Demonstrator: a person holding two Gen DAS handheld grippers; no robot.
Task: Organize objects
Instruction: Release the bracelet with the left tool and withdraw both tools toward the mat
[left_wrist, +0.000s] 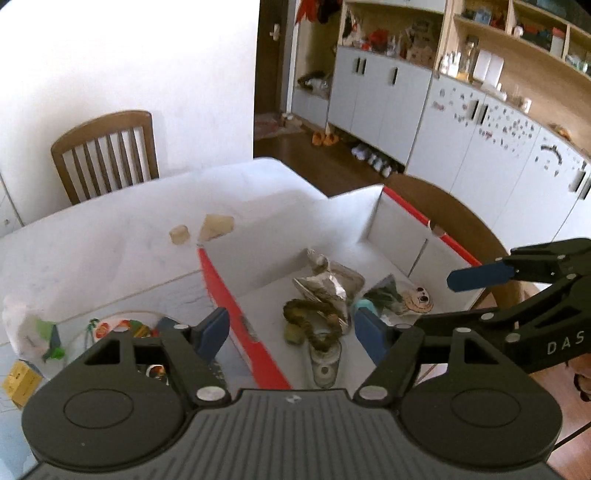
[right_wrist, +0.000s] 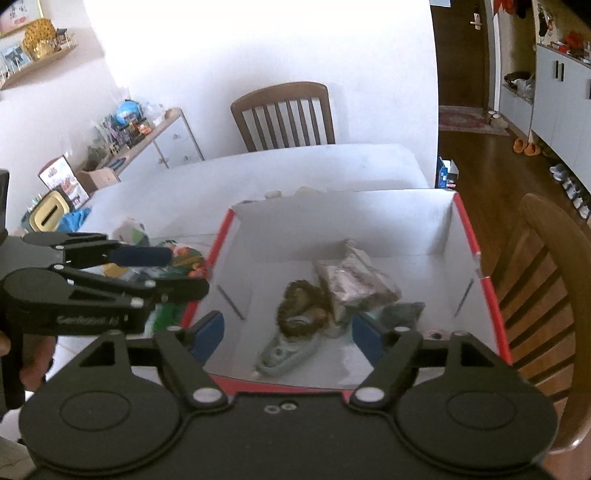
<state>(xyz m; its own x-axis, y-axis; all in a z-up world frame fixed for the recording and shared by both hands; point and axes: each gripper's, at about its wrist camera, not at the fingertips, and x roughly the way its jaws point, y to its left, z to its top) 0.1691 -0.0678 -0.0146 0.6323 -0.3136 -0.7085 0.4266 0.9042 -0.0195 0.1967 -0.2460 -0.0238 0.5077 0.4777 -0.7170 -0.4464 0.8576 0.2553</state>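
Both claws, the left gripper (left_wrist: 291, 334) and the right gripper (right_wrist: 288, 334), are hanging released over the red-edged white cardboard box (right_wrist: 467, 236); inside it a pale green remote-shaped thing (right_wrist: 286, 354) is lying slanted, its long side running from lower left to upper right.

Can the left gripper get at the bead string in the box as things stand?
Probably yes. The left gripper hangs over the open-topped box with empty, open jaws, and the bead string lies uncovered on top. The foil packet crowds its far side.

the white letters "das" stand on the black plastic arm of the right gripper (left_wrist: 476, 295); other print is too blurred to read.
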